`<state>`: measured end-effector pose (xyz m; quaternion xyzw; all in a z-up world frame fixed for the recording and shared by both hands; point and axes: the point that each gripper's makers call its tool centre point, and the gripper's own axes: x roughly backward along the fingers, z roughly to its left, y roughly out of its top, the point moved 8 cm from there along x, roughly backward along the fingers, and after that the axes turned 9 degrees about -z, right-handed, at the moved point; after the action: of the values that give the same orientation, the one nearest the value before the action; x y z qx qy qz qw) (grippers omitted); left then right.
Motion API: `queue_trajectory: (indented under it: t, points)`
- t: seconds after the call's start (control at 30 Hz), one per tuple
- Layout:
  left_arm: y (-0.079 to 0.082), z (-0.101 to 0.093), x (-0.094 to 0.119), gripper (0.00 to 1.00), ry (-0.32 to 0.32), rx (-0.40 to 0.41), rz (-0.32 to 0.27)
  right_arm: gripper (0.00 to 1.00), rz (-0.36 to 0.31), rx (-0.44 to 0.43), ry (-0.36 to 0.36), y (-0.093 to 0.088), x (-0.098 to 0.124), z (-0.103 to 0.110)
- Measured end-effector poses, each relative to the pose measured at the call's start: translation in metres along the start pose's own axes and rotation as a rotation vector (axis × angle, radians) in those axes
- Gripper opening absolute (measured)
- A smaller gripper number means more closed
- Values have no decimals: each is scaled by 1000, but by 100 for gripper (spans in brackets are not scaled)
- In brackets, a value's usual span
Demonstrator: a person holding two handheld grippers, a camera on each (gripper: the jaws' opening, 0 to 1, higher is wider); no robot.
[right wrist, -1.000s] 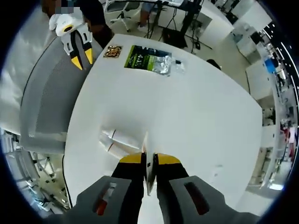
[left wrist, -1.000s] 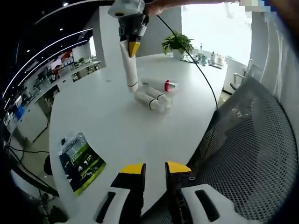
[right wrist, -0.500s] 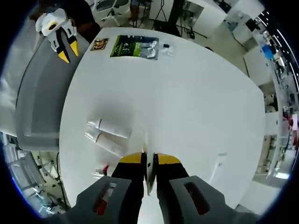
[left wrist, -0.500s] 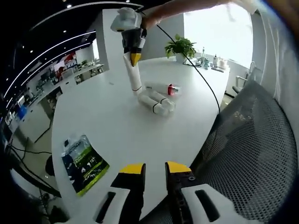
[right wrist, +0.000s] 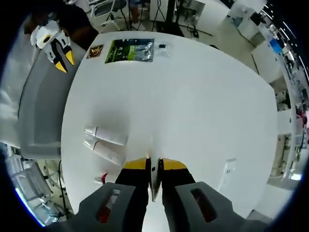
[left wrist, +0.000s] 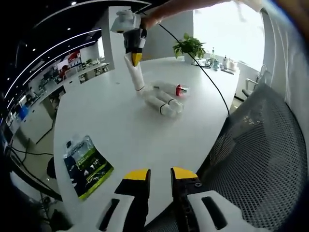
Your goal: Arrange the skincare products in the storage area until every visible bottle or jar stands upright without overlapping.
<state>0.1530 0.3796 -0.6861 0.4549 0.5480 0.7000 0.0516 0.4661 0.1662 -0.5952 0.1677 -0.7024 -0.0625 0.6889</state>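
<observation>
We see right gripper (right wrist: 154,164) jaws clamped on white tube (left wrist: 137,77), upright on table (left wrist: 120,125). Left gripper (left wrist: 159,175) jaws narrow, unloaded, at table edge. Two tubes (right wrist: 104,142) lie nearby; open table beyond.

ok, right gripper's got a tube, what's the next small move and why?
Probably lower the tube straight down, cap first, onto bare table just beside the two lying tubes. The right gripper holds it nearly upright above the surface, so it seems ready to stand.
</observation>
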Motion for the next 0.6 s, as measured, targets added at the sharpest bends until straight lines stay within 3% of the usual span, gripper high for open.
queue_trajectory:
  t: [0.6]
  points:
    - [-2,-1,0,18,3,-8,15,7,-40,-71,18,1,0,-1]
